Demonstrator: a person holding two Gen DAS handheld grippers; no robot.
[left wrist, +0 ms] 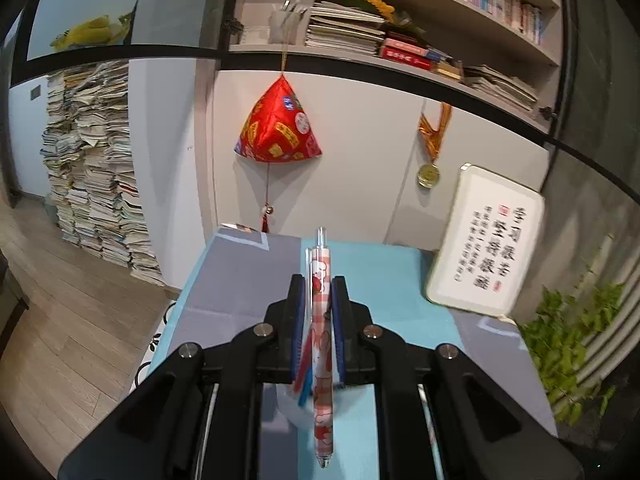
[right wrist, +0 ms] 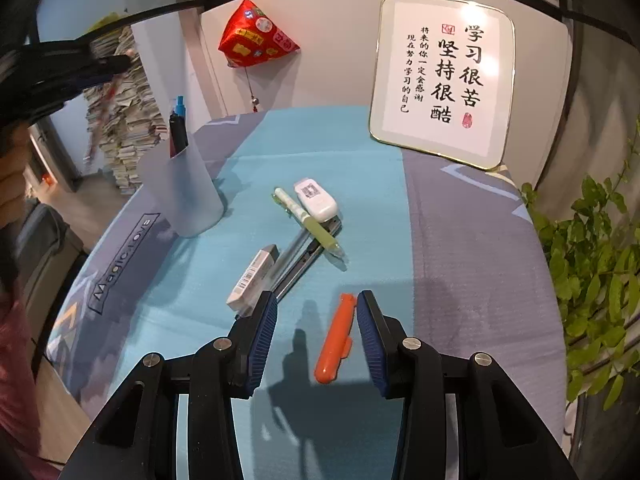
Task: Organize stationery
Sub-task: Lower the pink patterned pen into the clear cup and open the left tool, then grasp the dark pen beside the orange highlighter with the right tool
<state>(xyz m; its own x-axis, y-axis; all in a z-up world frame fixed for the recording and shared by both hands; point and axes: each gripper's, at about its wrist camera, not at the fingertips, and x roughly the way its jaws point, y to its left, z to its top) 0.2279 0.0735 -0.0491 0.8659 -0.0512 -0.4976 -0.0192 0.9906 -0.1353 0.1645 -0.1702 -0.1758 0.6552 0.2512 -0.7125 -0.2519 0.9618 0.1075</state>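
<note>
My left gripper (left wrist: 317, 286) is shut on a pink patterned pen (left wrist: 322, 344), held upright above a translucent pen cup whose top shows blurred below it (left wrist: 294, 404). In the right wrist view the cup (right wrist: 182, 192) stands at the left of the table with a black and a blue pen (right wrist: 178, 128) inside; the left gripper (right wrist: 100, 68) hovers above it, blurred. My right gripper (right wrist: 316, 316) is open, low over the table, with an orange pen (right wrist: 336, 340) lying between its fingers. Beyond lie a green pen (right wrist: 308, 220), a white correction tape (right wrist: 316, 199), an eraser (right wrist: 252, 276) and a grey pen (right wrist: 298, 260).
A framed calligraphy sign (right wrist: 442, 80) leans on the wall at the back right. A green plant (right wrist: 592, 256) stands at the right edge. A red hanging ornament (right wrist: 256, 36) is on the wall. The blue-grey cloth (right wrist: 360, 152) covers the table; stacked books (left wrist: 92, 168) stand left.
</note>
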